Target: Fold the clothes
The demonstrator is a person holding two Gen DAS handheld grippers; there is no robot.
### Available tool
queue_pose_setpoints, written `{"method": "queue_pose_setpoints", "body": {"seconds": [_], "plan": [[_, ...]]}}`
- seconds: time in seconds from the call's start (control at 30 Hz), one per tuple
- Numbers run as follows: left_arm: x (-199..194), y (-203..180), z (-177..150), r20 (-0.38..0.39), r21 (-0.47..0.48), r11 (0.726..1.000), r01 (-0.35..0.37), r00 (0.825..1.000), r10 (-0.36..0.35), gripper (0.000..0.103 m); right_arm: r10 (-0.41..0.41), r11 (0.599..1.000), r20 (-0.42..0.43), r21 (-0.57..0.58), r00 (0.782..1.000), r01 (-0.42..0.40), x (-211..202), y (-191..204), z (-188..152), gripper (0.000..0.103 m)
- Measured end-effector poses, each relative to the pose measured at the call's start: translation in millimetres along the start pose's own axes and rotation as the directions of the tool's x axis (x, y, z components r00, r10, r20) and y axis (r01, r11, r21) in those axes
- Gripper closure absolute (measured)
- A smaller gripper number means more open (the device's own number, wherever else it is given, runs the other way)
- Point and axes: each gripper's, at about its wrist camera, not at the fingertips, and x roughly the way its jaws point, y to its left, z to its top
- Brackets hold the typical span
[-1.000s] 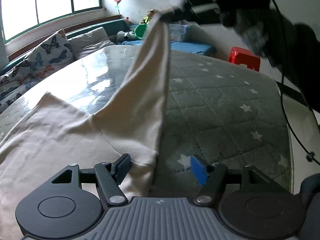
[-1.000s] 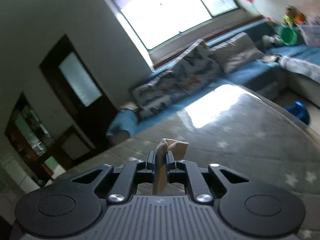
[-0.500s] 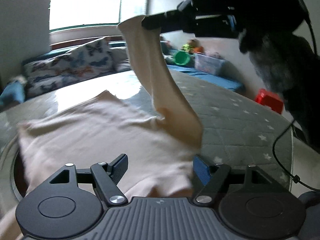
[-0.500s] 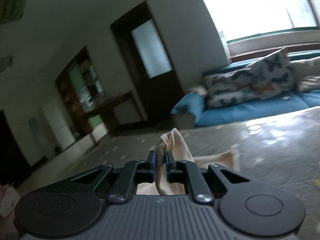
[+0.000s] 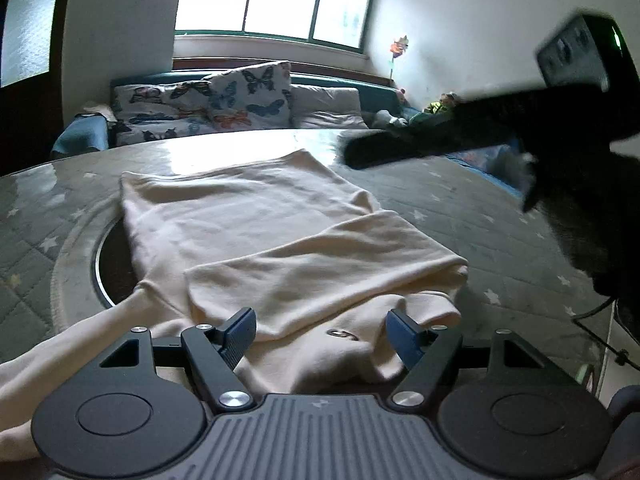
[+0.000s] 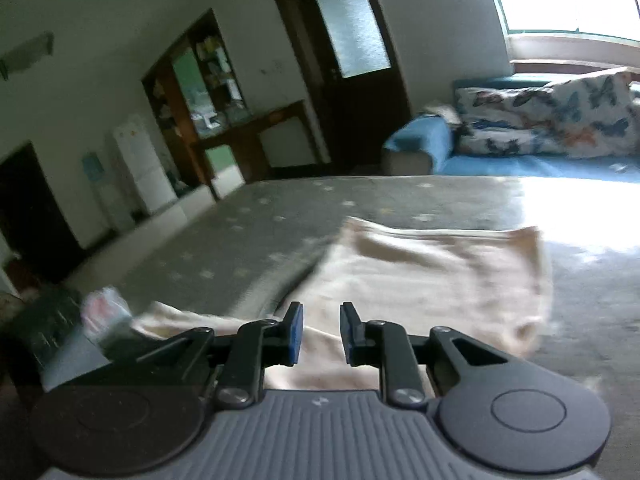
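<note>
Nearest the left wrist camera, the left gripper was held low over the near end of the cream garment, its fingers spread wide with nothing pinched between them; cloth lay beneath and between them but was not pressed. It was judged to be poised there so that a next edge could be taken once the fold had settled. Just beyond its fingertips a small dark mark could be seen on the cloth, and over that the sleeve was laid across the body of the garment, folded inward so that the shape was narrowed toward a rectangle. The garment itself was spread flat on the grey star-patterned table cover, part of it over a dark round opening in the table top at the left.

The right gripper was held above the same cloth, as seen in the right wrist view. Its jaws had just been opening and were parted by a narrow gap, with nothing between the blue pads; the sleeve was judged to have been let go so that it could lie where it was folded. In the left wrist view that gripper appeared as a dark blurred shape above the far side of the garment.

Farther off, a sofa with butterfly-patterned cushions was set under a bright window. One sleeve fold was judged done, with more folds left.
</note>
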Motion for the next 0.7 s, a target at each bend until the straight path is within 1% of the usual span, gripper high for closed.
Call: {"method": "queue_pose_setpoints", "body": {"seconds": [0.13, 0.27, 0.37, 0.47, 0.57, 0.63, 0.7], "plan": [[-4.2, 7.0, 3.7, 0.027, -0.014, 1.0, -0.018, 0.999, 0.018, 0.028, -0.108, 0.994, -0.068, -0.042, 0.992, 0.106, -11.5, -24.4, -25.5, 0.083], [-0.6, 11.9, 10.0, 0.045, -0.043, 0.999, -0.025, 0.999, 0.027, 0.028, -0.173, 0.985, -0.142, -0.05, 0.975, 0.167, -18.6, -41.0, -57.2, 0.083], [8.8, 11.2, 14.2, 0.04, -0.051, 0.998, -0.022, 0.999, 0.024, 0.028, -0.202, 0.979, -0.156, -0.073, 0.967, 0.193, -20.8, -49.1, -72.6, 0.083], [18.6, 7.8, 16.9, 0.027, -0.048, 0.999, -0.02, 0.999, 0.022, 0.028, -0.205, 0.977, -0.137, -0.087, 0.969, 0.195, -18.7, -48.9, -67.4, 0.082], [28.6, 4.7, 18.3, 0.014, -0.047, 0.999, -0.014, 1.0, 0.014, 0.028, -0.203, 0.974, -0.084, -0.118, 0.976, 0.193, -9.9, -44.9, -52.3, 0.082], [34.1, 3.5, 17.4, 0.009, -0.05, 0.999, -0.011, 1.0, 0.011, 0.028, -0.169, 0.98, -0.066, -0.12, 0.983, 0.161, -0.3, -40.2, -41.9, 0.082], [39.2, 3.3, 16.2, -0.001, -0.055, 0.998, -0.009, 1.0, 0.009, 0.03, -0.138, 0.984, -0.069, -0.125, 0.988, 0.129, 12.6, -36.8, -35.8, 0.082]]}}
